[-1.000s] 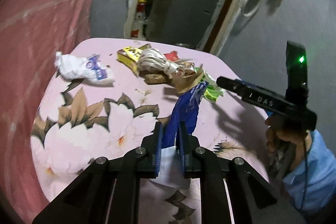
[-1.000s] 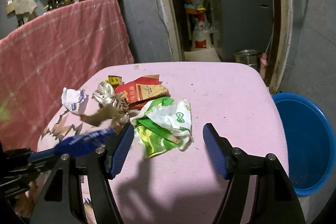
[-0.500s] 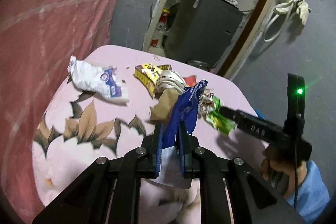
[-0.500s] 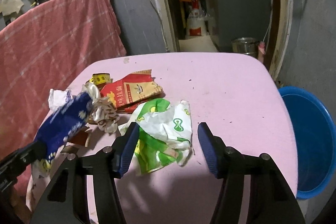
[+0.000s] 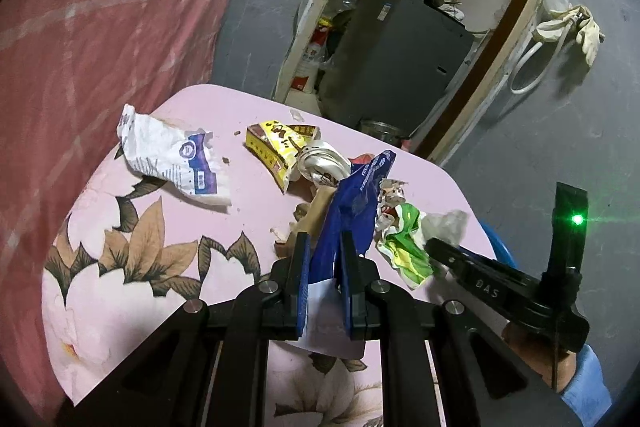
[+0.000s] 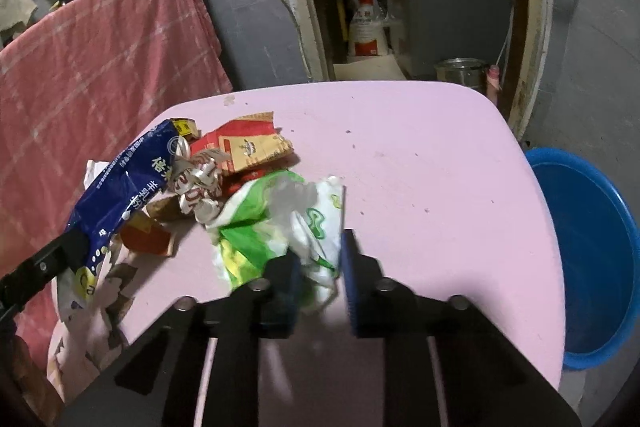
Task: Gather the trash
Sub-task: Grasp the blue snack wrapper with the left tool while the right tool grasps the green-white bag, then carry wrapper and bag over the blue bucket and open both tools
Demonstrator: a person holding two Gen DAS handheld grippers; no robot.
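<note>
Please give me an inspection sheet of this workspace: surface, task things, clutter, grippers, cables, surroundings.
Surface: pink floral tablecloth, crumbs on it.
Job's things: blue wrapper; green-white wrapper; white wrapper; yellow wrapper; red wrapper; silver foil.
Clutter: brown scraps.
Grippers: left gripper shut on blue wrapper; right gripper closing around green-white wrapper, blurred.
Cables: white hose on wall.
Surroundings: blue basin beside table; red cloth; grey cabinet.

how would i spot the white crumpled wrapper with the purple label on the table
Start at the pink floral table, on the side near the red cloth. The white wrapper lies alone there, apart from the central trash pile. Unlike its colourful neighbours, it is white with a purple label.
</note>
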